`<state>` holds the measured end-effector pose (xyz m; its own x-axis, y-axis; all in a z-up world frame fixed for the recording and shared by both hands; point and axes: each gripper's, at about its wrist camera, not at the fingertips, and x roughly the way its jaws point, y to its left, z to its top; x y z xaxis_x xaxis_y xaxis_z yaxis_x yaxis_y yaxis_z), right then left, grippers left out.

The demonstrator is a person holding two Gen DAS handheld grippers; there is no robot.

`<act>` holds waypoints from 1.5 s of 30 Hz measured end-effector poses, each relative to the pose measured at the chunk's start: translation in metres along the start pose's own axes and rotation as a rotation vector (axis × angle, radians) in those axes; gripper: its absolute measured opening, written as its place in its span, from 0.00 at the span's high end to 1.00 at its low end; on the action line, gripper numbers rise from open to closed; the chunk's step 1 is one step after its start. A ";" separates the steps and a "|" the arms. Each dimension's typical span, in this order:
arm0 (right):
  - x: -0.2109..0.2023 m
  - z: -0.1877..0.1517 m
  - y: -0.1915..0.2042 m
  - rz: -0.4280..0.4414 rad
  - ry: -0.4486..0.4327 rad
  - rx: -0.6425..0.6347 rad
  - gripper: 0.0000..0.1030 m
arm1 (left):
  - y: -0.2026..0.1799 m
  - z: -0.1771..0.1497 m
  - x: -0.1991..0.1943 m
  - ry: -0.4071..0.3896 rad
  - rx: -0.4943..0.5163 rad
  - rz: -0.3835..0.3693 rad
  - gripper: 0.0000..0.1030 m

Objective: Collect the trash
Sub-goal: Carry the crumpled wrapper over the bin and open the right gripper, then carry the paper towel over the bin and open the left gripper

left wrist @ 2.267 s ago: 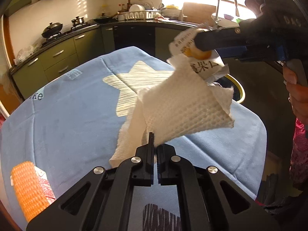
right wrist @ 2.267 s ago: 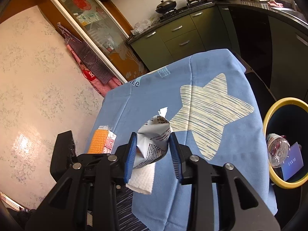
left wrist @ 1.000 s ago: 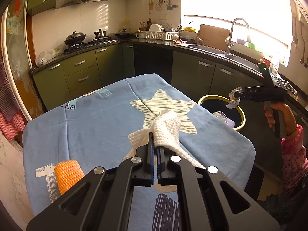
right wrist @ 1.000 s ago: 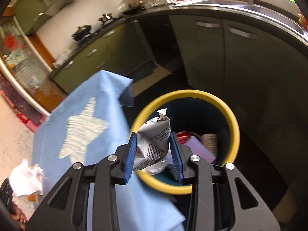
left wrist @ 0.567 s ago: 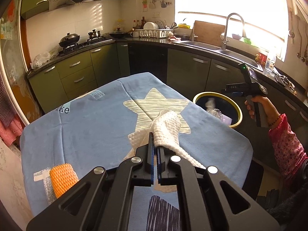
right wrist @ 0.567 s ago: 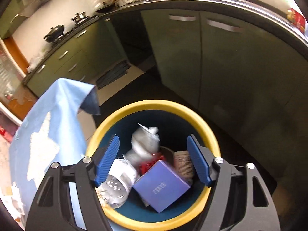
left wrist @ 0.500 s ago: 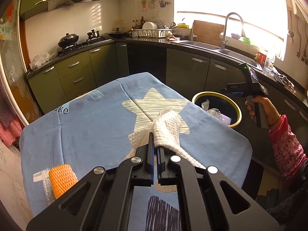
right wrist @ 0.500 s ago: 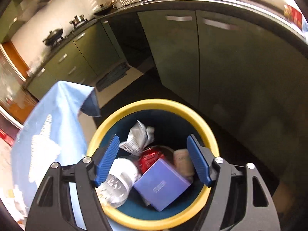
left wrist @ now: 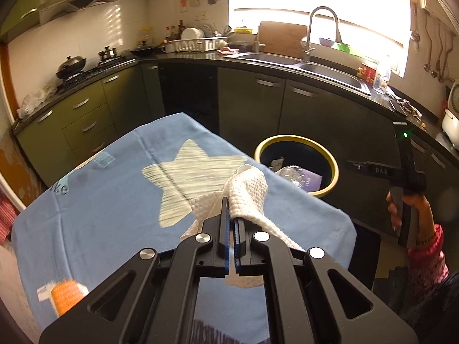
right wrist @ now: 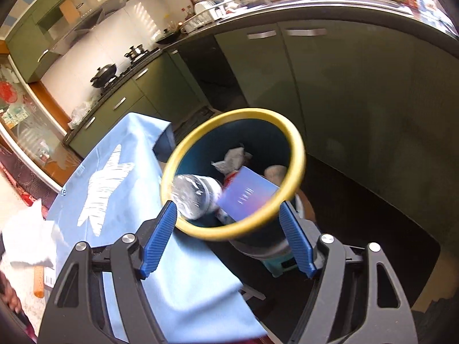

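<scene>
Paper towel [left wrist: 246, 189] clamped in left jaws — right open.

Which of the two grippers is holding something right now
The left gripper, shut on the white paper towel over the blue tablecloth. The right gripper is open and empty above the bin.

Bin [right wrist: 297, 149] beside table [right wrist: 120, 189]; bottle [right wrist: 195, 192], box [right wrist: 246, 195], wrapper [right wrist: 232, 159] inside bin; sink [left wrist: 324, 70] behind.
</scene>
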<state>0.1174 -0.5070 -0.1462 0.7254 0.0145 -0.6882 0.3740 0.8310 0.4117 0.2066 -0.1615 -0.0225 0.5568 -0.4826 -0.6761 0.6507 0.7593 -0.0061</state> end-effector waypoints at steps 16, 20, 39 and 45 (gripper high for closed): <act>-0.031 -0.013 -0.086 -0.069 -0.066 0.163 0.32 | -0.116 0.114 0.120 0.049 0.155 -0.147 0.97; -0.039 -0.013 -0.094 -0.084 -0.084 0.165 0.32 | -0.142 0.131 0.165 0.093 0.195 -0.135 0.97; -0.048 -0.010 -0.093 -0.076 -0.076 0.166 0.31 | -0.165 0.134 0.303 0.344 0.096 -0.115 0.39; -0.043 -0.009 -0.096 -0.078 -0.067 0.175 0.29 | -0.127 0.100 0.234 0.279 0.044 -0.045 0.13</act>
<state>0.0454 -0.5822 -0.1612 0.7251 -0.0878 -0.6830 0.5208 0.7187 0.4606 0.3060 -0.4143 -0.1067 0.3675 -0.3722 -0.8523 0.6969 0.7171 -0.0127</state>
